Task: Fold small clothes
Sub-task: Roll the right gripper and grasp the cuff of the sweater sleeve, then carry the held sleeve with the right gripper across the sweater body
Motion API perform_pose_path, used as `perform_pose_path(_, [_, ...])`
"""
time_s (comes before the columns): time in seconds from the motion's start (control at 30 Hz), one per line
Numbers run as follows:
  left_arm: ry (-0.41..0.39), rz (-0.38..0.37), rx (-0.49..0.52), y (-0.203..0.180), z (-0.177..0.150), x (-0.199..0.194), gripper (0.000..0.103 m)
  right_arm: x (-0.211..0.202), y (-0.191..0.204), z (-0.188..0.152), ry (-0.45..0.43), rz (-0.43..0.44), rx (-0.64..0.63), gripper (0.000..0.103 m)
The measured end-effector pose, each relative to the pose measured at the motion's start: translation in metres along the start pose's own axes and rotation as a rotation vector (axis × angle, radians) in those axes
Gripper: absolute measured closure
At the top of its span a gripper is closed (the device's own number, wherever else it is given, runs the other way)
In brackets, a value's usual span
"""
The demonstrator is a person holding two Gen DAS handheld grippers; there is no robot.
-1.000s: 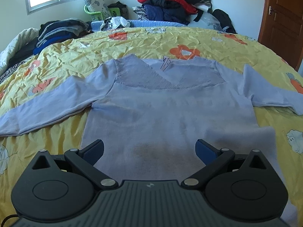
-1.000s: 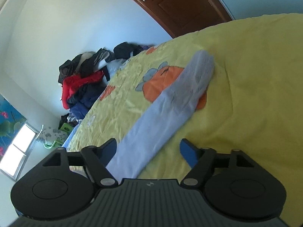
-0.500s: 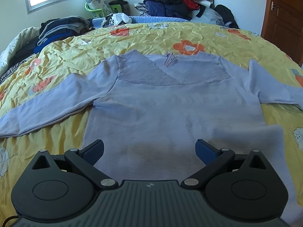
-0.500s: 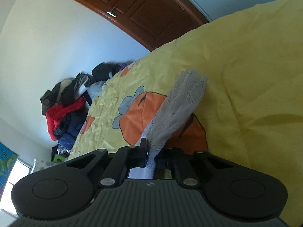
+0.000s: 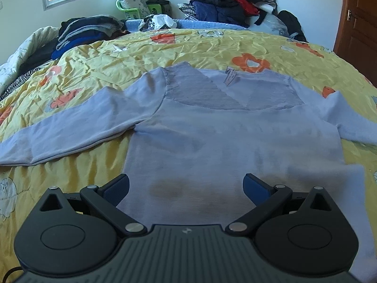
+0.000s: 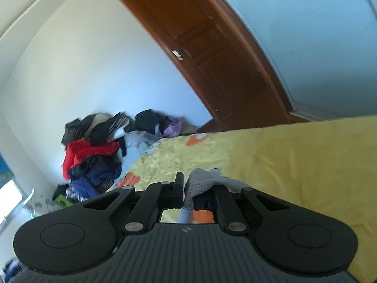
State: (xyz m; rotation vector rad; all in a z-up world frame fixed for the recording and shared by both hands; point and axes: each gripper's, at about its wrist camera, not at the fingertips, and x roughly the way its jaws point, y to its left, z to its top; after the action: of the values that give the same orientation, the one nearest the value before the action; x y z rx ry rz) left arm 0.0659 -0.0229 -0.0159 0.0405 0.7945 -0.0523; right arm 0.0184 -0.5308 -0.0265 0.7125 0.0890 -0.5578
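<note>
Left wrist view: left gripper [image 5: 186,185] spread wide, empty, above pale lilac knit sweater [image 5: 226,141].
Right wrist view: right gripper [image 6: 187,194] clamped on lacy sleeve cuff [image 6: 202,181].

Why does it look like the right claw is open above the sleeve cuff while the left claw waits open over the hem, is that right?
Not quite. The right claw is shut on the sleeve cuff, as the right wrist view shows. The left claw does wait open over the hem.
</note>
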Motion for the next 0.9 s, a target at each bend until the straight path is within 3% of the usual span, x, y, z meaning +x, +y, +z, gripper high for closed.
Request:
perform_pose_path(0.2, [0.01,0.031,-0.018,0.014,0.002,0.006,0.0,-0.008,0.051,-0.024,0.064,0.135,-0.105,0.093])
perform_pose_path(0.47, [0.014,0.066,-0.038,0.023,0.002,0.009,0.0,-0.012,0.122,-0.085,0.268,0.331,-0.221,0.093])
perform_pose_path(0.73, [-0.014,0.12,0.018,0.021,0.0,0.009,0.0,-0.017,0.184,-0.145,0.472,0.419,-0.274,0.093])
perform_pose_path(0.9, [-0.013,0.134,0.017,0.028,-0.001,0.01,0.0,-0.027,0.204,-0.169,0.527,0.445,-0.273,0.093])
